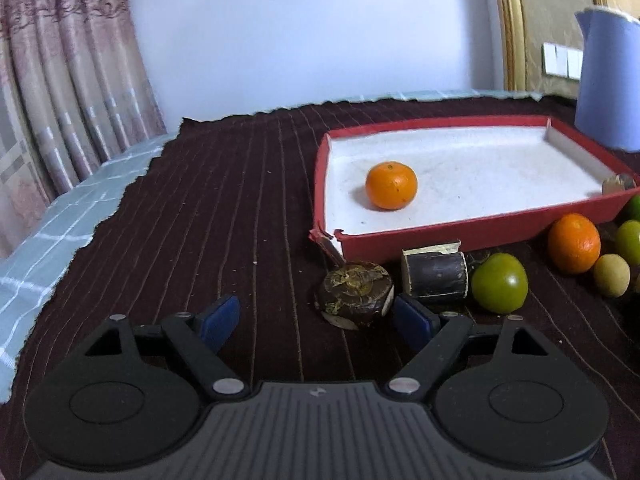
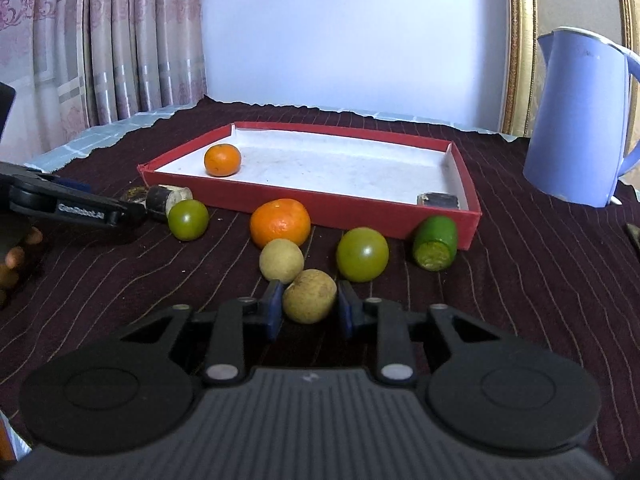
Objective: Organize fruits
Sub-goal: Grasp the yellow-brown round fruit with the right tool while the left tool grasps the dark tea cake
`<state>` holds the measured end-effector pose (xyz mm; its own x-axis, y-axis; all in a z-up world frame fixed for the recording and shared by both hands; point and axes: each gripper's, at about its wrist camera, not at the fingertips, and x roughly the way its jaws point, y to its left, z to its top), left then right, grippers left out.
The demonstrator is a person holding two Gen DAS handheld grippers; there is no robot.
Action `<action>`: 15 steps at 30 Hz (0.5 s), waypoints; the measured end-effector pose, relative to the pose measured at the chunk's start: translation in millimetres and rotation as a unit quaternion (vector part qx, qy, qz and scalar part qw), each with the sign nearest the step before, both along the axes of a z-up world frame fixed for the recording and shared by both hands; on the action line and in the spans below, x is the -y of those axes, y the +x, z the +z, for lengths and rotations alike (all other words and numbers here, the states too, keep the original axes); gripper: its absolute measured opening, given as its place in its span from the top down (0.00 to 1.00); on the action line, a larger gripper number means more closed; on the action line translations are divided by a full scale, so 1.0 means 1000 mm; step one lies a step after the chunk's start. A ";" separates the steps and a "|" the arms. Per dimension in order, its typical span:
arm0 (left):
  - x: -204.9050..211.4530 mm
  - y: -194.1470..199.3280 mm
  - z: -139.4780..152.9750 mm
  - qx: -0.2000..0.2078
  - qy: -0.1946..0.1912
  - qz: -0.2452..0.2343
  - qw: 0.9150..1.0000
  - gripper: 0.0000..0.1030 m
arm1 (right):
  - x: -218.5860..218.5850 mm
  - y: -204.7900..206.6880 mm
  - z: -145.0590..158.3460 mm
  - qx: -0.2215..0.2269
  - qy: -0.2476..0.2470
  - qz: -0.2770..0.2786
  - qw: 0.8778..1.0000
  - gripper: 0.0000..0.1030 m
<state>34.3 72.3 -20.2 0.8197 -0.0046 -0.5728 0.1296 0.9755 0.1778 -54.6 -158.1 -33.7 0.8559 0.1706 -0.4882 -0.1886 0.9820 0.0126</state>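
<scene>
A red tray (image 2: 360,204) (image 1: 460,232) with a white floor holds one mandarin (image 2: 222,160) (image 1: 391,185) and a dark piece (image 2: 438,200) in a corner. In front of it lie a second mandarin (image 2: 280,222), two tan longans (image 2: 281,260) (image 2: 309,296), green fruits (image 2: 362,254) (image 2: 188,219) and a cut green piece (image 2: 435,248). My right gripper (image 2: 308,310) has its jaws around the nearer longan, with a small gap on the right side. My left gripper (image 1: 318,320) is open, a dark round fruit (image 1: 356,294) just beyond its right finger, next to a dark cane piece (image 1: 435,274).
A blue kettle (image 2: 576,120) stands at the back right beside the tray. A dark ribbed cloth (image 1: 200,220) covers the table, with a light checked cloth at its left edge (image 1: 48,240). Curtains hang at the left. The left gripper shows in the right wrist view (image 2: 72,208).
</scene>
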 end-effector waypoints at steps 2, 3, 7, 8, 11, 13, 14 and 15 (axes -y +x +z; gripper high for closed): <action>0.000 0.006 0.000 -0.008 -0.006 -0.004 1.000 0.18 | 0.000 0.000 0.000 0.000 0.002 -0.001 1.000 0.74; 0.000 0.008 0.000 -0.009 -0.009 -0.006 1.000 0.18 | 0.000 0.000 0.000 0.000 0.001 -0.001 1.000 0.74; -0.003 0.021 -0.001 -0.022 -0.034 -0.005 0.999 0.25 | -0.001 0.000 -0.001 0.000 0.000 -0.003 1.000 0.74; -0.004 0.023 -0.001 -0.026 -0.044 -0.004 0.999 0.27 | -0.001 0.000 -0.001 0.000 0.000 -0.004 1.000 0.74; -0.007 0.022 0.000 -0.032 -0.073 -0.014 0.997 0.55 | -0.002 0.000 -0.001 0.000 -0.002 -0.004 1.000 0.74; -0.005 0.017 0.000 -0.025 -0.069 -0.014 0.997 0.59 | -0.002 0.000 -0.001 -0.001 -0.001 -0.004 1.000 0.74; -0.003 0.015 -0.001 -0.021 -0.065 -0.013 0.998 0.59 | -0.002 0.000 -0.001 -0.001 -0.001 -0.005 1.000 0.74; -0.003 0.013 -0.001 -0.019 -0.063 -0.013 0.998 0.59 | -0.002 0.000 -0.001 -0.001 0.000 -0.005 1.000 0.74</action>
<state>47.1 75.0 -21.2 0.7962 -0.0993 -0.5968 0.1598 0.9859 0.0491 -54.9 -156.3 -34.5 0.8562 0.1622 -0.4906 -0.1792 0.9837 0.0125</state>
